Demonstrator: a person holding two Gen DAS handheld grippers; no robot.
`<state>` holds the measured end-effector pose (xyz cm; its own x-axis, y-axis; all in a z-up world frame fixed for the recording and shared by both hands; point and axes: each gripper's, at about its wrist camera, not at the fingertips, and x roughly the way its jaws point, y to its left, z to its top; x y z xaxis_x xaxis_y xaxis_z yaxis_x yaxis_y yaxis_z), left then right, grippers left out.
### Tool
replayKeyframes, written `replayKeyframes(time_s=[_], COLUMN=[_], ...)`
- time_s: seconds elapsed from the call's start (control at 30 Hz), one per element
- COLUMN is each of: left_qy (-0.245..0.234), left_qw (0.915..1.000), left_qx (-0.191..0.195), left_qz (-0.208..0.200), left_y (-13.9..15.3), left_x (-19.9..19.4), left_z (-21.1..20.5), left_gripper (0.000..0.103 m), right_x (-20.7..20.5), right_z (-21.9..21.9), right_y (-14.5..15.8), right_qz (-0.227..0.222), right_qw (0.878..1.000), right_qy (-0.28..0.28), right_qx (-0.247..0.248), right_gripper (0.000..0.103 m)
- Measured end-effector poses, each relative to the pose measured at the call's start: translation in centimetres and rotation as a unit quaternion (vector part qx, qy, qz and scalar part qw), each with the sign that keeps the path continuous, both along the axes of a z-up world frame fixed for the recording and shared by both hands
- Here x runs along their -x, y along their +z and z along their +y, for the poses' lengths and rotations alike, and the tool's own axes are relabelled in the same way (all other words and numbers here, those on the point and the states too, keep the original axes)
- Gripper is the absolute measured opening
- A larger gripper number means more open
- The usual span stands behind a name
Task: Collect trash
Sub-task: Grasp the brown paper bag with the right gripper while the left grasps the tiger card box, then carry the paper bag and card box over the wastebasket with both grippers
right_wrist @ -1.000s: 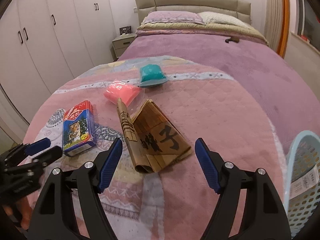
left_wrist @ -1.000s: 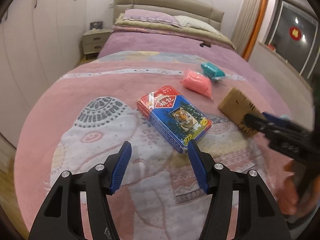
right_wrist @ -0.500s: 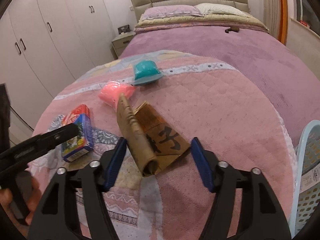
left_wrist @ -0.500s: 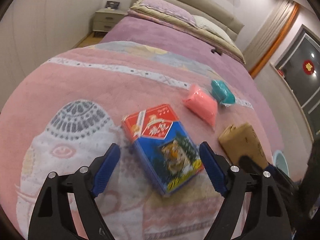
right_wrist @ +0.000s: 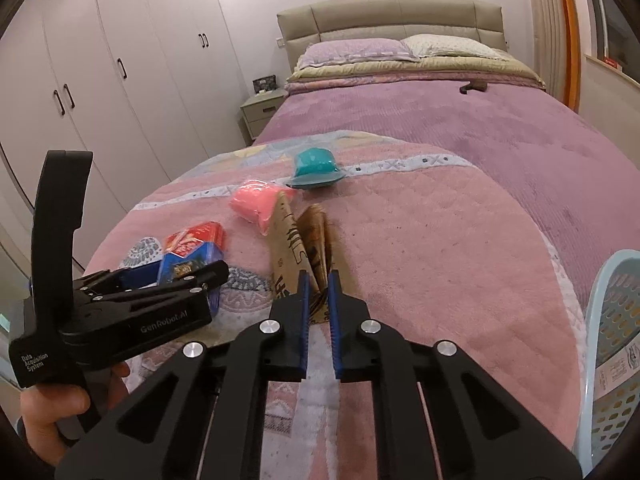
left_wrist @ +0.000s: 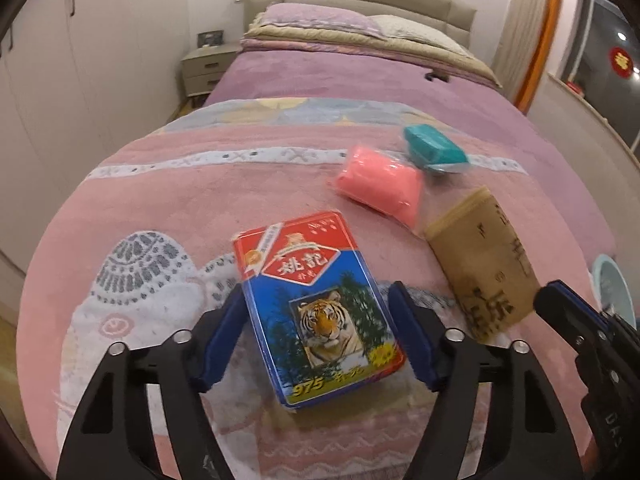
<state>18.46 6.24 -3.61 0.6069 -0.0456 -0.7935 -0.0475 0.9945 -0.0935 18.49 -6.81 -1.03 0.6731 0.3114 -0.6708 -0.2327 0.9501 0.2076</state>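
A blue and red tiger card box (left_wrist: 320,308) (right_wrist: 192,244) lies on the pink blanket. My left gripper (left_wrist: 316,296) (right_wrist: 180,272) straddles it with the jaws closing. The blue pads stand just beside the box's long edges, and I see no firm press. My right gripper (right_wrist: 318,280) (left_wrist: 556,300) is shut on the near end of a brown paper bag (right_wrist: 304,240) (left_wrist: 484,268), which stands pinched up into a fold. A pink packet (left_wrist: 380,188) (right_wrist: 256,202) and a teal packet (left_wrist: 434,150) (right_wrist: 316,168) lie beyond them.
A pale blue perforated basket (right_wrist: 616,340) (left_wrist: 612,284) stands off the bed's right edge. A person's hand (right_wrist: 52,412) holds the left gripper's handle. A small dark item (right_wrist: 474,87) lies near the pillows. Wardrobes and a nightstand (left_wrist: 204,66) line the left side.
The right jaws have closed from wide apart onto the brown bag, folding it upward. The left gripper has moved forward over the card box, and its jaws have widened, then narrowed around it.
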Motion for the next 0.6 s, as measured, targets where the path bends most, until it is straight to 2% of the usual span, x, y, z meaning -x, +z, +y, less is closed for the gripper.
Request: replayKeyframes(time_s=[0.13,0.2,0.33,0.47,0.5,0.6], left_qy=[-0.015,-0.021,-0.031,-0.035,-0.034,-0.029], left_qw=[0.9997,0.9993,0.9982,0.9974,0.9972,0.9970], left_qx=[0.016,0.019,0.029,0.037,0.041,0.046], left_qz=[-0.014,-0.024,-0.042,-0.051,-0.053,-0.054], left_y=[0.5,1.1,2.1,2.6,2.6,2.6], left_x=[1.4,2.1,3.2,3.7,3.9,4.2], left_z=[-0.1,-0.1,-0.3,-0.2,-0.1,0.5], left_gripper=[0.064,0.063,0.063,0.063,0.063,0.063], right_x=[1.0,1.6,2.9,2.4,2.4,2.3], right_z=[-0.3,-0.6,-1.0,-1.9,-1.9,-1.5], right_y=[0.3,0.7,1.8,2.2,2.2,2.5], right_qz=[-0.001,-0.002,-0.007,0.009,0.009,0.003], right_qw=[1.000,1.000,1.000,1.000,1.000,1.000], right_qy=[-0.002,-0.003,-0.003,-0.008,-0.009,-0.017], right_qx=[-0.010,-0.015,-0.006,-0.023,-0.020,0.002], right_gripper=[0.007,0.000,0.000,0.002,0.009,0.050])
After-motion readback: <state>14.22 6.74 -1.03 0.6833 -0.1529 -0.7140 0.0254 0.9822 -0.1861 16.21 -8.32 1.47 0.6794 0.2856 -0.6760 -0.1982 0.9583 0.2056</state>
